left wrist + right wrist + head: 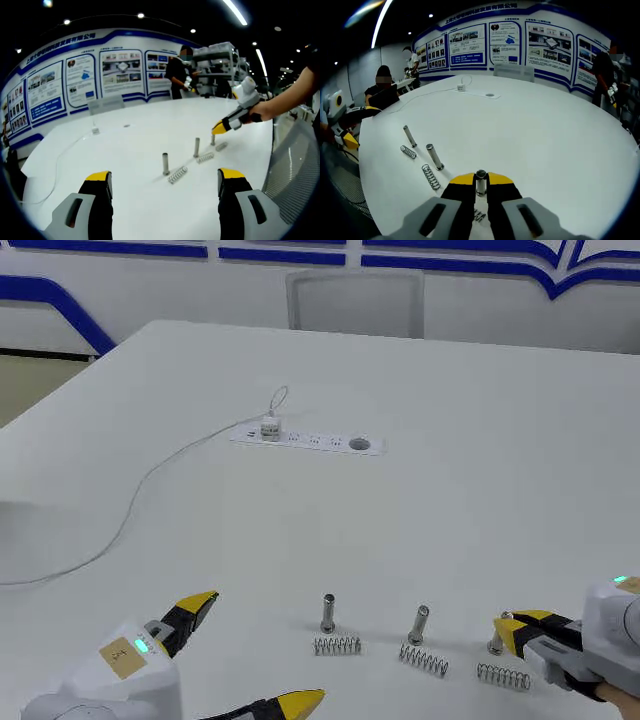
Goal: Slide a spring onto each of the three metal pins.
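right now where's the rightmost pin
In the head view the rightmost pin stands at the near right of the table, between the jaws of the right gripper, with a spring lying just in front and the middle pin to its left.

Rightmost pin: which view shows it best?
Right gripper view: the rightmost pin stands close up between the right tongs. Head view shows it partly behind the tongs; left gripper view shows it small and far.

Silver pin [480, 176], yellow-tipped right tongs [480, 182]

Grey-bodied left gripper [162, 176] and right gripper [480, 179] carry yellow-tipped black jaws
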Motion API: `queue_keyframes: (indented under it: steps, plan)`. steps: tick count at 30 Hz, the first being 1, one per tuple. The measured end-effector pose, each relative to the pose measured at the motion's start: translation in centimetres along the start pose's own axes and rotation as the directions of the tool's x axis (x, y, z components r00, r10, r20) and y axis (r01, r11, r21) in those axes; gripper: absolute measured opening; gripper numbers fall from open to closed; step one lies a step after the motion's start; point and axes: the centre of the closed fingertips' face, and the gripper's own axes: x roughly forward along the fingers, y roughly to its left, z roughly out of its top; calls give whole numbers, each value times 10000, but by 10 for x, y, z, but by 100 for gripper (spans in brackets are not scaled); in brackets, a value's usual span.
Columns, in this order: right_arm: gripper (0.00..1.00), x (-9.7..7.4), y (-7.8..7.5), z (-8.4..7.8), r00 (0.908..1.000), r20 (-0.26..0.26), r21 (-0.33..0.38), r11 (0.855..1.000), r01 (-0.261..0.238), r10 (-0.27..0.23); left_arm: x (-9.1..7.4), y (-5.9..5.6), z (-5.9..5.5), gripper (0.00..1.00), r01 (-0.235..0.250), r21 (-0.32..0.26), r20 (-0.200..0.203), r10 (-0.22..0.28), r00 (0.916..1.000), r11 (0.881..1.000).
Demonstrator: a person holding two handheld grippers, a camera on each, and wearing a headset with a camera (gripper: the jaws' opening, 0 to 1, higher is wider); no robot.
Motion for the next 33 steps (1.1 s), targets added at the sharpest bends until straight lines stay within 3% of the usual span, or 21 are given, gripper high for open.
queue_keyframes:
  steps: [24,29,33]
  plan:
    - [11,-8,1,-1,10000,45,-156,9999,6,-5,0,-2,-1,89,62,257,-34,-61,10000,9997]
    - [15,-13,3,-3,9998,116,-20,9999,-170,171,0,-4,-1,89,129,335,-72,-127,9999,9994]
    - [16,-17,8,-8,9979,85,-237,9977,-638,641,0,-4,-1,89,143,315,-83,-140,9999,9994]
